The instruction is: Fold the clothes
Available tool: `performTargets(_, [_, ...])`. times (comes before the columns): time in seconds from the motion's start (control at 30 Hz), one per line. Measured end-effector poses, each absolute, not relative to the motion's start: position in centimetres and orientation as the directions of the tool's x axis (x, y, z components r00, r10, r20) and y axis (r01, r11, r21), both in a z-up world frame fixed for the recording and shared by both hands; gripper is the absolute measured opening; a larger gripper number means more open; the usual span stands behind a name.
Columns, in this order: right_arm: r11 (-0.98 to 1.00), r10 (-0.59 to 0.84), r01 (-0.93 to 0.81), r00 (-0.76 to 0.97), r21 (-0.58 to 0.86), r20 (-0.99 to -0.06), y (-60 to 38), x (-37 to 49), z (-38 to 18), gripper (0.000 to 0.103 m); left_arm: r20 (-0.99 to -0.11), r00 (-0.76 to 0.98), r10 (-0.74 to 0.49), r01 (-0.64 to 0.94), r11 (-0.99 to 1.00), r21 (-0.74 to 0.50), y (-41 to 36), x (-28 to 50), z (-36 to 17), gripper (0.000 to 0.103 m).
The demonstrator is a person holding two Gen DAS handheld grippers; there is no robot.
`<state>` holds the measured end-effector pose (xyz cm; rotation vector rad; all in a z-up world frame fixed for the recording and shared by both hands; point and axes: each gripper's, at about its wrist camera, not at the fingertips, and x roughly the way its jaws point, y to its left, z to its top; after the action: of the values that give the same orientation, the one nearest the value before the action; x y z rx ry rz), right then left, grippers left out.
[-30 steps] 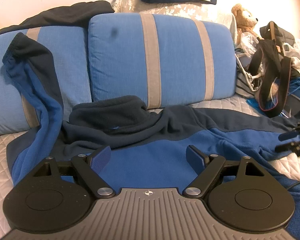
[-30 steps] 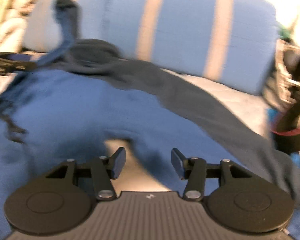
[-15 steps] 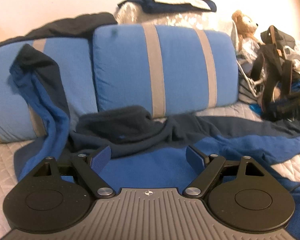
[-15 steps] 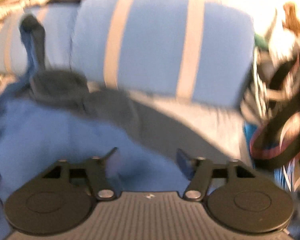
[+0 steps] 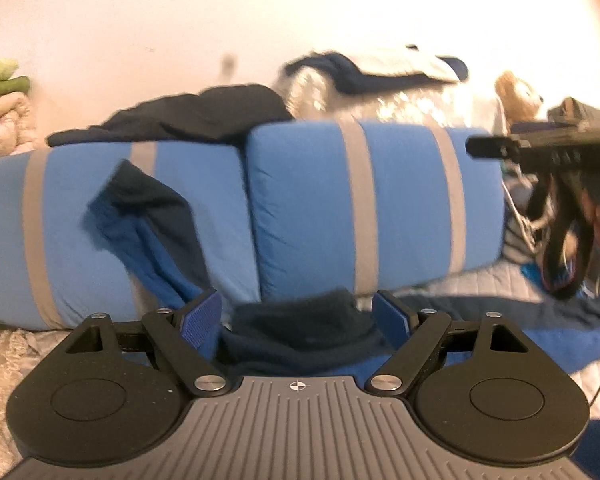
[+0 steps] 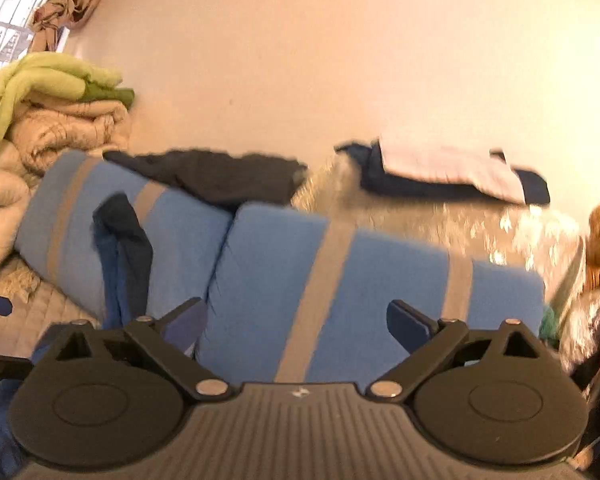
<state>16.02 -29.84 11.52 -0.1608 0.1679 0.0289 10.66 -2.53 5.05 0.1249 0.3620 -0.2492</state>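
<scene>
Fleece is what we're dealing with here: a soft blue-and-navy fleece jacket spread over the quilted bed, with its dark collar bunched up right in front of our left gripper and one sleeve flopped up against the blue pillows with grey stripes. In the right wrist view we only catch that sleeve and a bit of blue at the bottom left corner.

Our guess is it handles light and totally limp, so it'll sag and drape wherever it isn't supported. Not slippery though; the fuzzy pile should give the pads plenty of bite. Nothing fragile either, so a firm pinch is fine.

Where to grab? We'd go for seams and edges: shoulder seams, the cuff of that stray sleeve, or the hem. Pinching the middle of a panel probably just lifts a tent of fabric. The thick collar is an easy handle but it'd bunch the fold.

Fingers right now: the left ones stand wide apart with nothing pinched, the collar sitting beyond them. The right gripper is opening, nothing between its fingers, just pillow behind. It also pokes into the left view as a dark bar at the right edge.
</scene>
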Motion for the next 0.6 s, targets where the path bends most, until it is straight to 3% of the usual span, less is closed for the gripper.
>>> performTargets(0.17, [0.99,0.093,-0.111,0.977,-0.083,-0.194,-25.8,17.6,10.8,0.103,-0.316,0.92,-0.232,0.253,0.967,0.027,1.1,11.2,6.2,0.083])
performTargets(0.33, [0.987,0.153,-0.138,0.958,0.077,-0.242,-23.7,19.2,5.9,0.103,-0.355,0.907,-0.229,0.228,0.973,-0.046,5.0,12.7,4.7,0.083])
performTargets(0.5, [0.972,0.08,-0.022,0.967,0.234,-0.242,-23.7,19.4,0.2,0.103,-0.398,0.892,-0.212,0.188,0.977,-0.1,7.9,14.4,2.2,0.083])
performTargets(0.6, [0.974,0.006,0.056,0.962,0.218,-0.274,-23.9,19.8,-1.7,0.103,-0.405,0.885,-0.232,0.192,0.972,-0.137,9.0,15.6,0.9,0.083])
